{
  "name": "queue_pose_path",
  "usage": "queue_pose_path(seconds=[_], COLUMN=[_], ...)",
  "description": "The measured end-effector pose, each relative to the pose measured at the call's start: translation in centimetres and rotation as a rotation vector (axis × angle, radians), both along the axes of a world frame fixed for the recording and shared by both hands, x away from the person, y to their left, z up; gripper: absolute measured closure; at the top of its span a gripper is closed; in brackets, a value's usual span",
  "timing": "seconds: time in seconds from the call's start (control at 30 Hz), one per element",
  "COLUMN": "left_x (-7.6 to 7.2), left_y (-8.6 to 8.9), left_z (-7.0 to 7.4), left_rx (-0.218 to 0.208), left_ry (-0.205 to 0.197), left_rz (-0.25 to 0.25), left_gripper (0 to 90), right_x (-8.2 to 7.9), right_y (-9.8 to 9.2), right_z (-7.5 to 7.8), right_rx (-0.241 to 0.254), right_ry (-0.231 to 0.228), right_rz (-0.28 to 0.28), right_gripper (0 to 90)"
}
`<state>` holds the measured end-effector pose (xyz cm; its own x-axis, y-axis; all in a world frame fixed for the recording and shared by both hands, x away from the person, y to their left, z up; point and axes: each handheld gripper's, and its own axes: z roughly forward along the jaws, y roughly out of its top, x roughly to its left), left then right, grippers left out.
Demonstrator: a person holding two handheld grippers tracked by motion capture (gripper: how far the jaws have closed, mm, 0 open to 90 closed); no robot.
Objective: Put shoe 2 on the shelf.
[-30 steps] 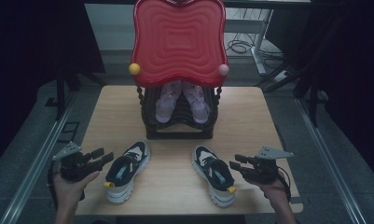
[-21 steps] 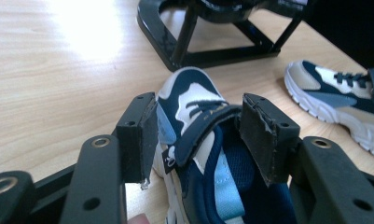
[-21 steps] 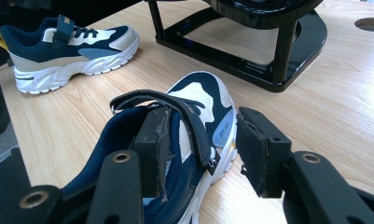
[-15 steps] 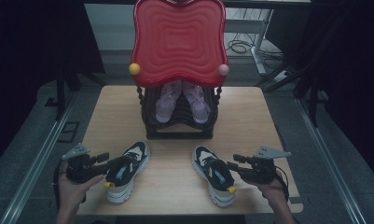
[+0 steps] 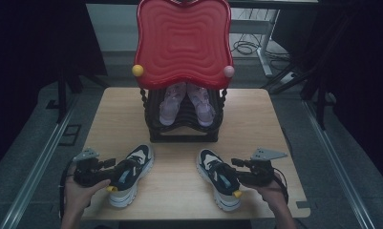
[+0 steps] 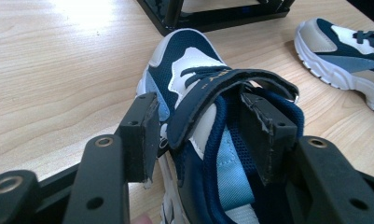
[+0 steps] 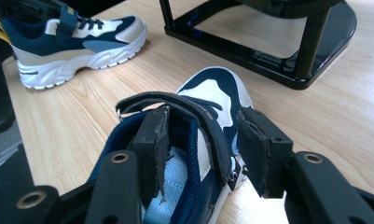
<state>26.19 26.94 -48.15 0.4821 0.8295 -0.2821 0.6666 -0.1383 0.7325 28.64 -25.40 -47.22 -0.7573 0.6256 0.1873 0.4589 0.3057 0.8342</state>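
Both hands sit a bit closer to the shoes than a second ago; shoes, rack and table (image 5: 132, 114) unchanged.

Left gripper (image 5: 113, 163): jaws straddle the tongue side of the left shoe (image 5: 129, 172) at 7 o'clock on the table. One jaw is outside the upper, the other inside the collar, under the strap (image 6: 231, 81). Jaws have just been closing a little; pads not clearly pressing, so released.

Right gripper (image 5: 235, 163): same setup on the right shoe (image 5: 219, 179) at 5 o'clock, one jaw inside, one outside. Jaws have just been opening; gap shows by the outer pad, released.

Rack (image 5: 184, 126) at 12 o'clock (pink shoes (image 5: 185, 102) on it, red tray (image 5: 183, 40) on top).
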Motion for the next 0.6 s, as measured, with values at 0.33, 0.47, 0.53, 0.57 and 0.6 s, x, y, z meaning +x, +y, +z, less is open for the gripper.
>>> queue_pose_path(seconds=[0.33, 0.47, 0.53, 0.57, 0.6], left_x=[0.5, 0.6, 0.6, 0.7, 0.7], left_y=[-0.2, -0.2, -0.2, -0.2, -0.2], left_z=[-0.5, -0.6, -0.7, -0.7, -0.7], left_rx=[0.02, 0.015, 0.009, 0.005, 0.003], left_ry=[0.023, 0.029, 0.03, 0.031, 0.031], left_rz=[0.006, 0.003, -0.006, -0.011, -0.015], left_gripper=[51.9, 53.6, 55.9, 57.5, 59.4], right_x=[0.9, 1.5, 1.7, 1.7, 1.7], right_y=[1.2, 1.7, 1.8, 1.8, 1.8], right_z=[-0.7, -1.2, -1.3, -1.3, -1.2], right_rx=[-0.059, -0.093, -0.094, -0.098, -0.101], right_ry=[0.047, 0.077, 0.093, 0.097, 0.102], right_rz=[-0.006, -0.002, -0.003, -0.002, -0.003], right_gripper=[54.3, 57.6, 59.8, 60.5, 61.3])
